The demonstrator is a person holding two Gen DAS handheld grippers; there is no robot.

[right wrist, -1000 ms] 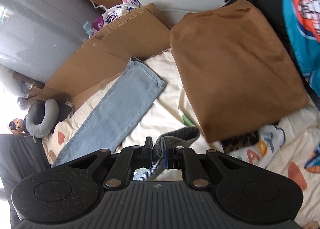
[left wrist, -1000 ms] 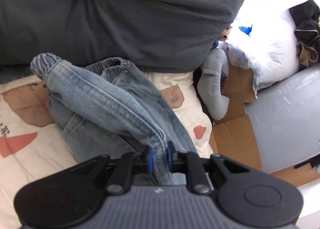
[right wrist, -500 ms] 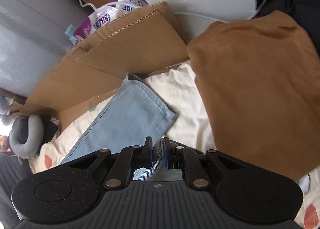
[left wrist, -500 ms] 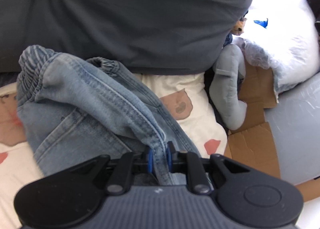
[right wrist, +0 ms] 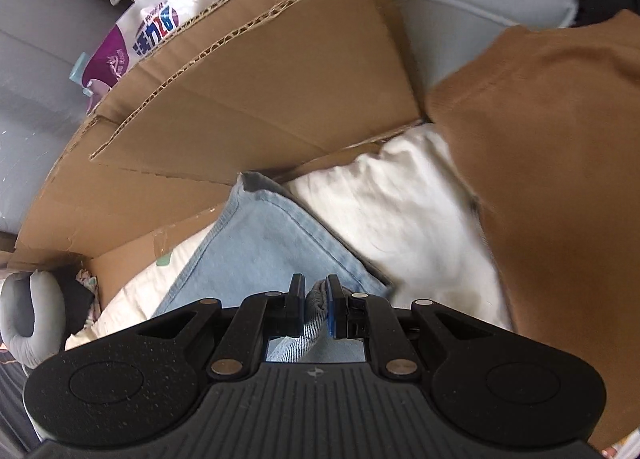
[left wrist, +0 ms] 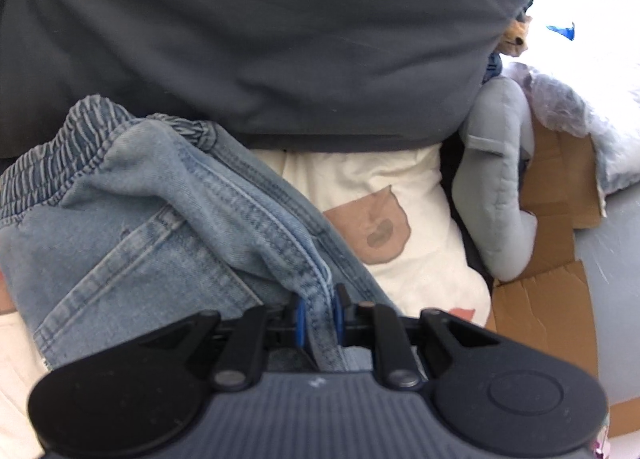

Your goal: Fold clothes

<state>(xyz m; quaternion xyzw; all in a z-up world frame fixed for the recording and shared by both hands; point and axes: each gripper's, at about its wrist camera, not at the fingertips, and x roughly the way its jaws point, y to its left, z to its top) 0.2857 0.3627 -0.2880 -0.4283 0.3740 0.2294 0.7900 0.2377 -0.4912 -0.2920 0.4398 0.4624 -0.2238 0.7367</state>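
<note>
Your left gripper [left wrist: 317,309] is clamped nearly shut on a thick stitched seam of the jeans [left wrist: 132,227]; their gathered elastic waistband is bunched against a smooth grey cushion [left wrist: 248,35]. Cream quilt [left wrist: 384,183] beneath, printed with a brown bear face. Your right gripper [right wrist: 316,305] pinches a denim fold above the flat leg hem [right wrist: 276,235]. Corrugated cardboard box flaps [right wrist: 256,99] behind; contents hidden. Folded brown knit [right wrist: 560,179] right.

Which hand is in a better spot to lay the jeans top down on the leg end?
Probably the right. The right tool is shut on the light blue denim jeans just above their flat leg hem. The left tool grips a seam near the dark grey pillow, farther off.
</note>
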